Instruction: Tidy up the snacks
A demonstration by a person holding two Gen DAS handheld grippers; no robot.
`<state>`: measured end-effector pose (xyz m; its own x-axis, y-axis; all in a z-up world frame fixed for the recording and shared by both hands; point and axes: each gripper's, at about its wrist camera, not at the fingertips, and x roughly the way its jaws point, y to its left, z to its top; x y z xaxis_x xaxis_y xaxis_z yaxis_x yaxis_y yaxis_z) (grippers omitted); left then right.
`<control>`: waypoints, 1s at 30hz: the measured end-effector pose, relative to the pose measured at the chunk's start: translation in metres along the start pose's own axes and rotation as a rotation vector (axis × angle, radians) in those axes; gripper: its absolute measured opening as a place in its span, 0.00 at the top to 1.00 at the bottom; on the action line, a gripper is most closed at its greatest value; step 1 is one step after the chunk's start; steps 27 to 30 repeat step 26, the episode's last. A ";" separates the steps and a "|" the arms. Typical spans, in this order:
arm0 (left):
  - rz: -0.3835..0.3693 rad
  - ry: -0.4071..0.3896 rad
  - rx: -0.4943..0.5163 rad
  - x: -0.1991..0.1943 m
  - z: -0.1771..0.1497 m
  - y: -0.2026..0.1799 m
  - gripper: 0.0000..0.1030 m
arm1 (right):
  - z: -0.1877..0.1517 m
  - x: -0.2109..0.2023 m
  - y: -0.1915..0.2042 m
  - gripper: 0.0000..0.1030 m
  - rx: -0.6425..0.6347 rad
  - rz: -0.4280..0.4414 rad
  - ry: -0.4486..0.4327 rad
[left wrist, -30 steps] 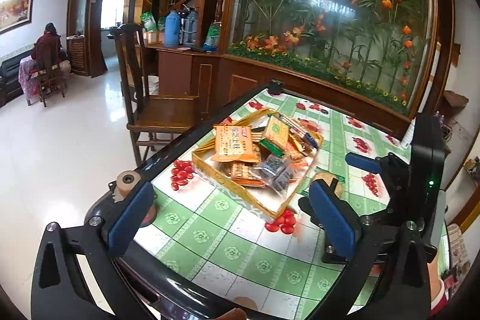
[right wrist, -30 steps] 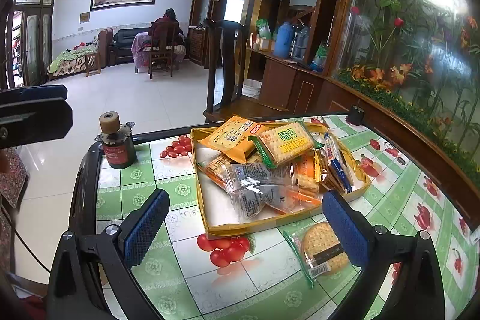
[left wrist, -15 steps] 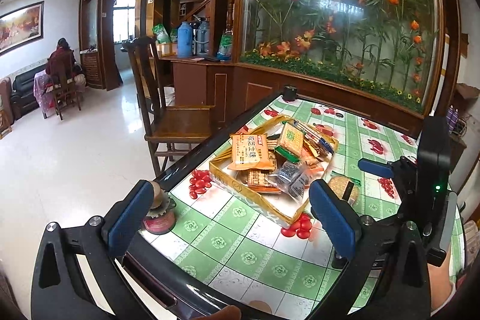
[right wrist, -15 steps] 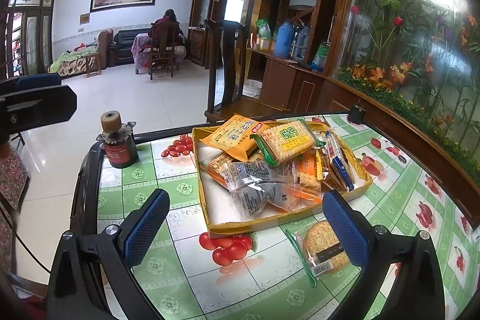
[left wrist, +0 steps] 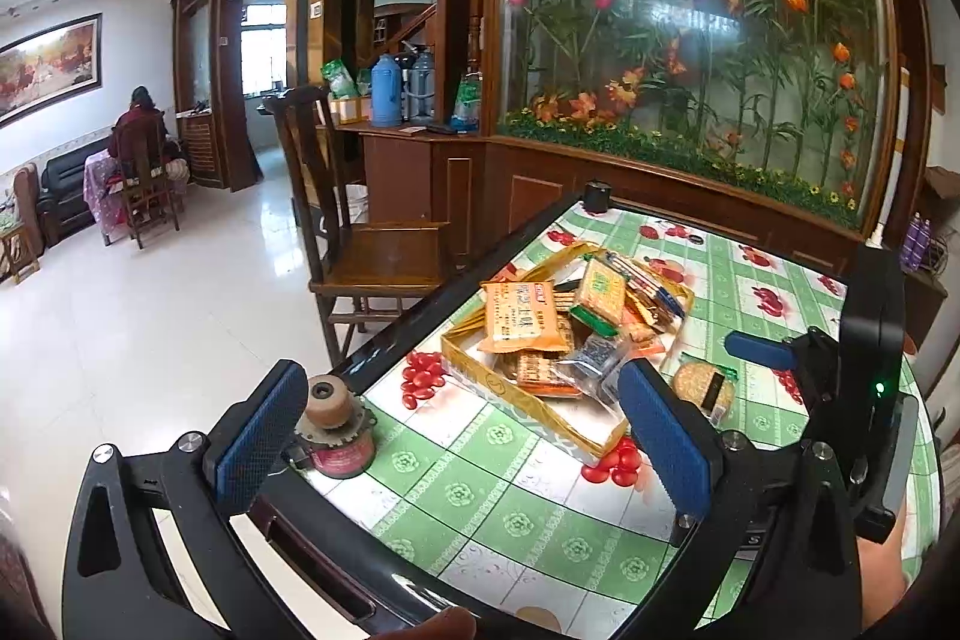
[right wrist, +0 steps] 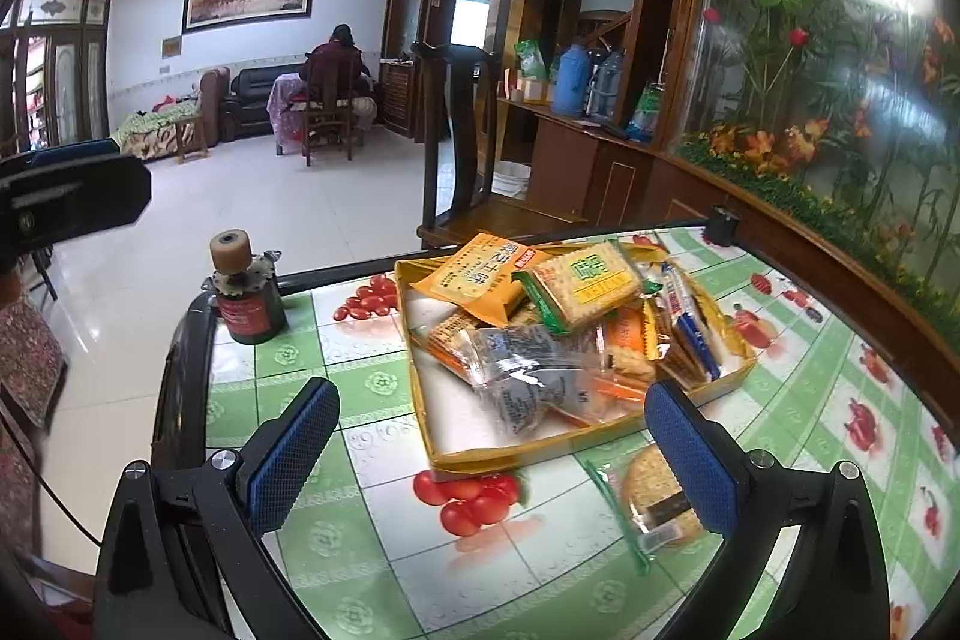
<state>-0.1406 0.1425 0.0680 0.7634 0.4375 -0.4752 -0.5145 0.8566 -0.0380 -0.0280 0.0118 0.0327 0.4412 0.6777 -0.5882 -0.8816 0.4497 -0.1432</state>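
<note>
Right wrist view: my right gripper (right wrist: 492, 451) gapes empty above the wrapped round biscuit (right wrist: 657, 490) lying just outside the tray (right wrist: 510, 451); I'd centre lower, since its wrapper probably slips.

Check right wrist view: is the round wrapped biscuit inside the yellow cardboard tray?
No, the round wrapped biscuit lies on the tablecloth just outside the yellow cardboard tray.

tablecloth (right wrist: 384, 382): green-white check, red fruit | tray (right wrist: 540, 451): gold | fingers (right wrist: 690, 460): blue
</note>
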 end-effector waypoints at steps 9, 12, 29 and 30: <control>-0.032 0.004 0.011 0.001 0.006 0.004 0.00 | 0.000 -0.005 0.002 0.00 0.002 0.000 -0.018; -0.053 -0.021 -0.005 -0.001 0.010 0.006 0.00 | 0.000 -0.004 0.003 0.00 0.000 -0.001 -0.016; -0.076 -0.059 0.036 -0.006 0.019 -0.007 0.00 | -0.001 -0.008 0.004 0.01 -0.003 -0.005 -0.024; -0.076 -0.059 0.036 -0.006 0.019 -0.007 0.00 | -0.001 -0.008 0.004 0.01 -0.003 -0.005 -0.024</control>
